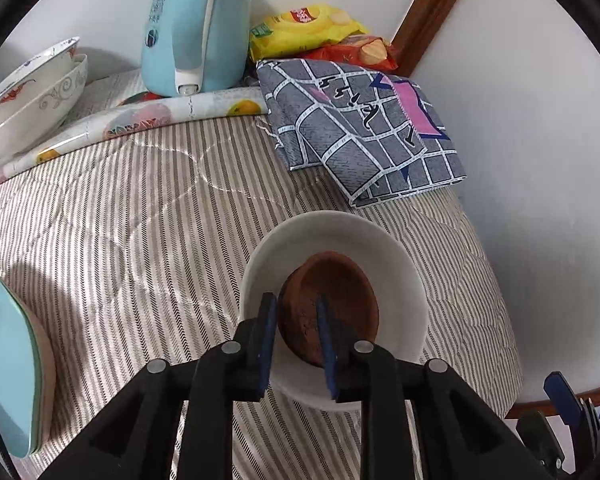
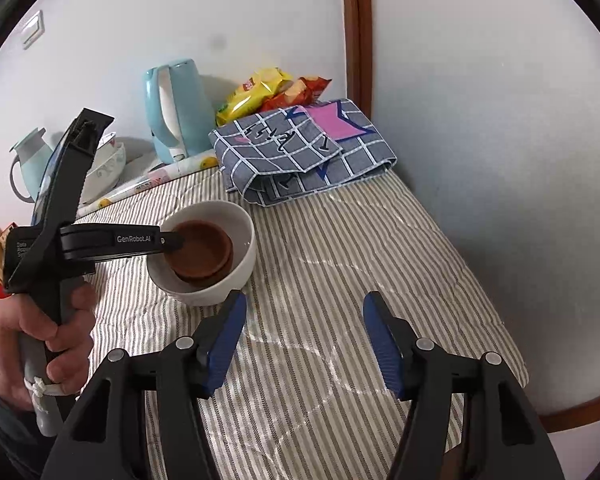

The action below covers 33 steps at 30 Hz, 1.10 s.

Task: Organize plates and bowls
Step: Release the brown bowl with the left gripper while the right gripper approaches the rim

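Observation:
A small brown clay bowl [image 1: 336,292] sits inside a white bowl [image 1: 340,232] on the striped cloth. My left gripper [image 1: 296,340] is shut on the brown bowl's near rim, one finger inside and one outside. In the right wrist view the brown bowl [image 2: 204,250] rests in the white bowl [image 2: 236,268], with the left gripper [image 2: 174,242] reaching in from the left. My right gripper [image 2: 304,340] is open and empty, just right of and in front of the white bowl. Two stacked patterned bowls [image 1: 32,96] stand at the far left. Stacked light blue plates [image 1: 8,360] lie at the near left.
A blue kettle [image 1: 192,24] stands at the back by the wall. A folded grey checked cloth [image 1: 364,128] and snack bags [image 1: 304,32] lie at the back right. A rolled patterned mat [image 1: 140,120] lies across the back. A teal jug [image 2: 30,164] stands at the far left.

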{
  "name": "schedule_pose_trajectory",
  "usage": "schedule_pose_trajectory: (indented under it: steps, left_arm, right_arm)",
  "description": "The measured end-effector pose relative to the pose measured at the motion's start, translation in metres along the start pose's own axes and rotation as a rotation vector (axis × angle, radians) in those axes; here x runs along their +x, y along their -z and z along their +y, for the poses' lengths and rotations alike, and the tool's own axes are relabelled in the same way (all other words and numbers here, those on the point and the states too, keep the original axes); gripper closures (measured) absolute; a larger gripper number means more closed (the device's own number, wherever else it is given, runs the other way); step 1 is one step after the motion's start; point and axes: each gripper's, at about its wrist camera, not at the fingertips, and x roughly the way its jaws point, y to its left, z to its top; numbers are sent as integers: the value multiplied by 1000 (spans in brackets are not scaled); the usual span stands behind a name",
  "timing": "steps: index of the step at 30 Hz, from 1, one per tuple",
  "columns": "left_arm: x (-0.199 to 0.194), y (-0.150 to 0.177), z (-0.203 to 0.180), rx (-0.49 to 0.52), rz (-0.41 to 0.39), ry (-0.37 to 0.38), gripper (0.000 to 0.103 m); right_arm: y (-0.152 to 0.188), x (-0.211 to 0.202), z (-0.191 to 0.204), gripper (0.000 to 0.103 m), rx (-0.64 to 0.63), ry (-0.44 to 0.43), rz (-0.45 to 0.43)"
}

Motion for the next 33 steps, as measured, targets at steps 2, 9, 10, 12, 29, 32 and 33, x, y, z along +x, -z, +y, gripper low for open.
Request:
schedule_pose_trajectory:
  steps: [2,9,10,12,29,32,33]
  left_arm:
    - [-5,1,1,0,-7,-7,83]
    - [-28,5,18,-21,-47,-44,81]
    - [-28,6,21,-24,-47,-48,81]
    - [-28,7,27,-35,-37,-58,81]
    - [0,0,32,-46,14,-22,81]
    - [7,-2,31,-41,28,-23,81]
    - [10,-2,30,-37,33,-26,81]
  right_arm:
    - [-2,0,3,43,-5,-2,-3]
    - [-8,4,15,43,-17,-58,-13]
    - [-10,7,16,43,-18,-67,-8]
    - [-13,14,19,43,-18,-77,0]
    - [-42,95,31,54,-59,-90,123]
    - [-42,106,33,58,-61,-88,144]
    - [-43,111,34,59,-61,-88,153]
